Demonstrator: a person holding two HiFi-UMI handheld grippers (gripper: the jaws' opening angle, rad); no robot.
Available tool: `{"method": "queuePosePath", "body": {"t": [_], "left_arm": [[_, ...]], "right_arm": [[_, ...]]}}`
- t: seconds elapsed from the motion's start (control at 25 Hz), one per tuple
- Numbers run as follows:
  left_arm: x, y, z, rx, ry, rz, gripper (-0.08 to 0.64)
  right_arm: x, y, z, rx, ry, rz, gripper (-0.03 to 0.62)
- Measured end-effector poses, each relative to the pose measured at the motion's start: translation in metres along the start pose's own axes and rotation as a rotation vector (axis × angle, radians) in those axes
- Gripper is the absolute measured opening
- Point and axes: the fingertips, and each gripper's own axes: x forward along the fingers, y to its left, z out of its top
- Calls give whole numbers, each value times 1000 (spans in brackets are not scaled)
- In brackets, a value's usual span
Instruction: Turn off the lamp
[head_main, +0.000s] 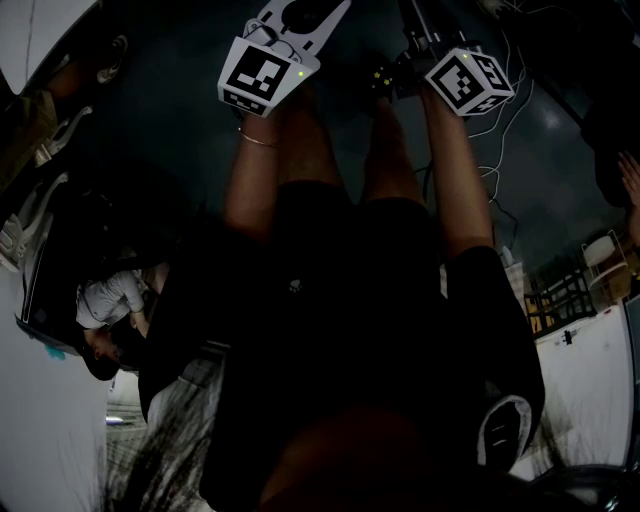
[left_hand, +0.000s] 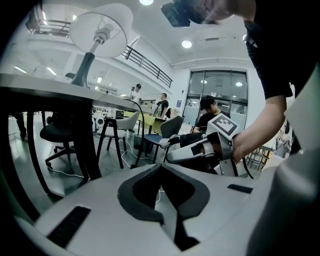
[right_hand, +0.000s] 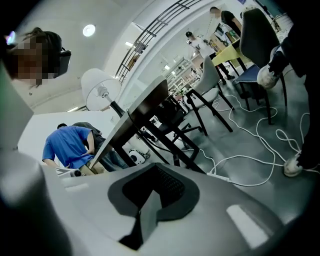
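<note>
Floor (right_hand: 260, 150): smooth, grey and glossy, with a dull sheen.

Table (left_hand: 45, 86): a thin, flat, dark top on dark, slanted legs. Both gripper views look up at it from below its edge. A black swivel chair (left_hand: 60, 134) with a padded seat stands under it. Moulded shell chairs (right_hand: 209, 80) on thin dark legs stand farther back.

Lamp (left_hand: 100, 31): it stands on the table top, at the upper left of the left gripper view and left of centre in the right gripper view. It is well apart from both grippers and higher than them. The shade is white, round and smooth. Seen from below, it is open, with a pale socket at its middle. A slim dark stem runs down from the shade to the table top.

Left gripper (left_hand: 162, 187): a matt, pale grey shell with dark, textured pads. The pads are clenched together edge to edge, with nothing between them.

Right gripper (right_hand: 150, 195): the same build. Its dark ribbed pads are pressed together and hold nothing. In the left gripper view its rounded pale body and its cube of black-and-white square markers lie to the right, on a bare forearm (left_hand: 265, 131). The head view is dark and shows both cubes side by side at the ends of the outstretched arms.

Cables (right_hand: 250, 131): thin, white and loosely looped across the floor. They run to a flat white power strip (right_hand: 218, 176)
</note>
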Motion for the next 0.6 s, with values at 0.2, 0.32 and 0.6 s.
{"method": "queuePosePath", "body": {"t": [0.2,0.32,0.6], "left_arm": [[-6,1,14,-25,-32,-3,6],[-11,0,26,-38,-55,-3,6],[-23,-4,50,-19,-70,4,6]], "right_arm": [[-1,19,4,-12,18,27,2],[-5,32,12,-15,21,43,2],[-17,61,34,-33,-17,69,0]]}}
